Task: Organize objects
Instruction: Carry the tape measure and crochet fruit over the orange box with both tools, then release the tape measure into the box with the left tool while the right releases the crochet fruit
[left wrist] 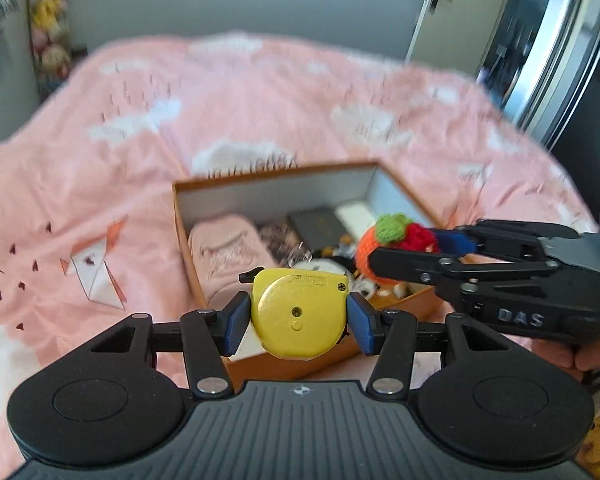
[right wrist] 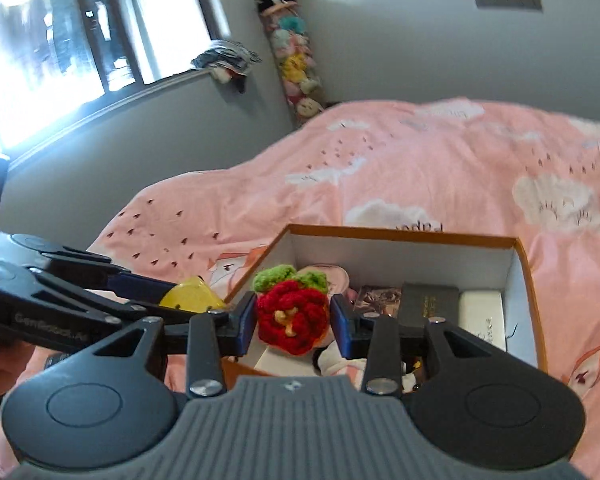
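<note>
My left gripper (left wrist: 299, 320) is shut on a yellow tape measure (left wrist: 298, 314) and holds it above the near edge of an open orange box (left wrist: 260, 178) on the bed. My right gripper (right wrist: 294, 320) is shut on a red, orange and green crocheted toy (right wrist: 292, 314) over the box's near left corner (right wrist: 400, 234). In the left wrist view the right gripper (left wrist: 404, 250) comes in from the right with the toy (left wrist: 396, 240). In the right wrist view the left gripper (right wrist: 180, 296) comes in from the left with the tape measure (right wrist: 192, 298).
The box holds a pink pouch (left wrist: 228, 252), a dark flat case (right wrist: 430, 304), a white item (right wrist: 482, 316) and several small things. It rests on a pink cloud-print bedspread (left wrist: 260, 92). A hanging column of plush toys (right wrist: 296, 64) and a window (right wrist: 60, 40) are beyond the bed.
</note>
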The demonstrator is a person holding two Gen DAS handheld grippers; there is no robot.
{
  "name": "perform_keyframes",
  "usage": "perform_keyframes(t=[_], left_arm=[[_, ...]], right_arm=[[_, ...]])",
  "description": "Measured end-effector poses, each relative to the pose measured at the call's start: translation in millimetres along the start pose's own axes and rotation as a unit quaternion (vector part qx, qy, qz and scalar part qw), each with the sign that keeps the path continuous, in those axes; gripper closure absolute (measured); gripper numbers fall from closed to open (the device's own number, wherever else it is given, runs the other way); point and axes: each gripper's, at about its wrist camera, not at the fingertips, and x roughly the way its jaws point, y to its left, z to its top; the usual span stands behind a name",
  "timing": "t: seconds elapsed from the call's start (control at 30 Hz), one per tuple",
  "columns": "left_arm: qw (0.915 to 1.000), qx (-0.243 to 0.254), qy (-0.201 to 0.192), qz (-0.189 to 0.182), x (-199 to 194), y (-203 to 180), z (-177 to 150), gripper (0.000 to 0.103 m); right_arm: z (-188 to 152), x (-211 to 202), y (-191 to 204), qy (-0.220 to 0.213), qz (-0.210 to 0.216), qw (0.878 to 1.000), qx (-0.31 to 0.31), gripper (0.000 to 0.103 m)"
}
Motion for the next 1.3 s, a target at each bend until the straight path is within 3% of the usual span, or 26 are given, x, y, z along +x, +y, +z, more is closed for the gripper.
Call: perform_keyframes(t=[0.1, 0.3, 0.63, 0.77, 0.97, 1.17, 1.3], left_arm=[[0.9975, 0.013, 0.058, 0.039, 33, -6, 13, 0.043], [0.988, 0.018, 0.137, 0.07, 81, -7, 20, 0.043], [0.972, 0.023, 0.215, 0.091, 123, -11, 18, 0.043], [0.9697, 0.016, 0.231, 0.079, 130, -11, 22, 0.042], [0.9644, 0.046, 0.239, 0.104, 138, -14, 23, 0.042], [0.9671, 0.069, 0.218, 0.111, 133, -11, 19, 0.04], [0.9747, 0.07, 0.182, 0.11, 121, -9, 22, 0.041]], right_arm=[[2, 12, -8, 0.008, -0.002, 1.0, 0.02, 0.062], [-3, 28, -28, 0.025, -0.015, 0.999, 0.034, 0.062], [-7, 46, -52, 0.034, -0.016, 0.998, 0.05, 0.062], [-8, 45, -57, 0.032, -0.019, 0.998, 0.052, 0.062], [-10, 48, -60, 0.035, -0.015, 0.998, 0.055, 0.062], [-12, 49, -61, 0.04, -0.015, 0.997, 0.058, 0.062], [-13, 48, -60, 0.042, -0.014, 0.997, 0.057, 0.062]])
